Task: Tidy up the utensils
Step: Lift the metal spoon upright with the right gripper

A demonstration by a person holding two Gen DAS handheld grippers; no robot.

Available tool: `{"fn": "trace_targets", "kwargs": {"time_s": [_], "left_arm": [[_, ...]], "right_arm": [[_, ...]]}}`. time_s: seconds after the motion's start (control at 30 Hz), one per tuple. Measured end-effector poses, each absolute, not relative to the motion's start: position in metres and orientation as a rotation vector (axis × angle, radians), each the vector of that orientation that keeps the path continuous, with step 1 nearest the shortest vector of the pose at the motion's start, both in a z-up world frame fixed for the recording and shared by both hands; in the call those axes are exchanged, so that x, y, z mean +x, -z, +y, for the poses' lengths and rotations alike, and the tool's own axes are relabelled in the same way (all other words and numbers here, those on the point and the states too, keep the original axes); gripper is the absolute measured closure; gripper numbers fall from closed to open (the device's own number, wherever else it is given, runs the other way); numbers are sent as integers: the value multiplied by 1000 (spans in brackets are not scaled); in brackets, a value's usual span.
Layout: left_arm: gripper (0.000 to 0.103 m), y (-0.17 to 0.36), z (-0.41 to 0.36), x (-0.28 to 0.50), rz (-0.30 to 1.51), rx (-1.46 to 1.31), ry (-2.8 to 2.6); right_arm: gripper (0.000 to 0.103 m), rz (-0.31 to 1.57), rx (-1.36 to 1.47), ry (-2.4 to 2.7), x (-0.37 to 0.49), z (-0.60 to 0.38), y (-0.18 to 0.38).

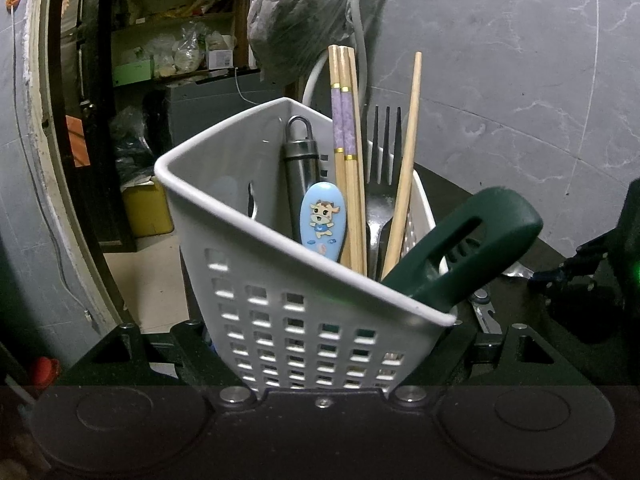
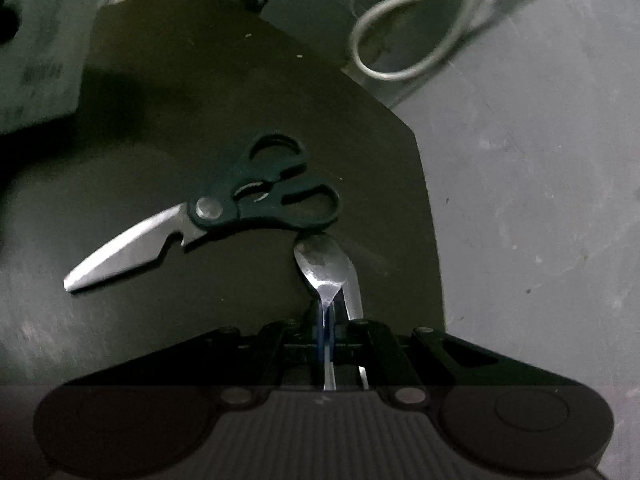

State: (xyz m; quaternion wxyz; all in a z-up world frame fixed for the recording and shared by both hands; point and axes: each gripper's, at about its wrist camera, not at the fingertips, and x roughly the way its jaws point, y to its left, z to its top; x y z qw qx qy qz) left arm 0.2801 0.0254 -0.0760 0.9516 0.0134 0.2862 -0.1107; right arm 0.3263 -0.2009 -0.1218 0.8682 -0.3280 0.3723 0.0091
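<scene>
Left tool [image 1: 320,360] clamps the white utensil caddy [image 1: 280,272] between its fingers, steadying it as the drop target. The caddy already holds chopsticks [image 1: 348,184], a black fork [image 1: 386,160] and a green spatula handle [image 1: 472,248]. Right tool [image 2: 328,340] is pinched tight on a metal spoon [image 2: 325,264], bowl pointing ahead of the fingertips, likely next into the caddy. Kitchen scissors [image 2: 224,216] lie on the dark bench [image 2: 200,100] just beyond the spoon, not yet sorted.

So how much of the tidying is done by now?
Mostly done: the white caddy, gripped by the left gripper, already holds chopsticks, a black fork, a blue cartoon handle and a green handle. The right gripper is clamped on a metal spoon. The scissors still lie on the dark mat.
</scene>
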Motion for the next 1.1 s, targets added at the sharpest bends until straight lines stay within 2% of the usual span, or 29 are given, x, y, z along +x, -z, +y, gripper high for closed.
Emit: {"fn": "trace_targets", "kwargs": {"time_s": [0.2, 0.4, 0.67, 0.8, 0.83, 0.87, 0.93, 1.1], "left_arm": [[19, 76, 25, 280, 582, 27, 225], [19, 76, 25, 280, 582, 28, 225], [20, 76, 26, 282, 583, 28, 223], [19, 76, 25, 282, 583, 27, 222], [19, 76, 26, 282, 583, 27, 221], [19, 76, 26, 281, 584, 25, 220], [20, 76, 26, 281, 585, 24, 218], [20, 78, 26, 280, 586, 23, 214]], "right_arm": [[99, 854, -321, -59, 353, -243, 98], [94, 907, -6, -97, 369, -282, 93], [88, 890, 102, -137, 380, -296, 98], [76, 879, 127, -170, 384, -295, 97], [76, 879, 126, -175, 386, -294, 97], [76, 877, 126, -178, 385, -295, 98], [95, 877, 102, -174, 385, -294, 98], [100, 877, 20, -177, 380, -286, 94]]}}
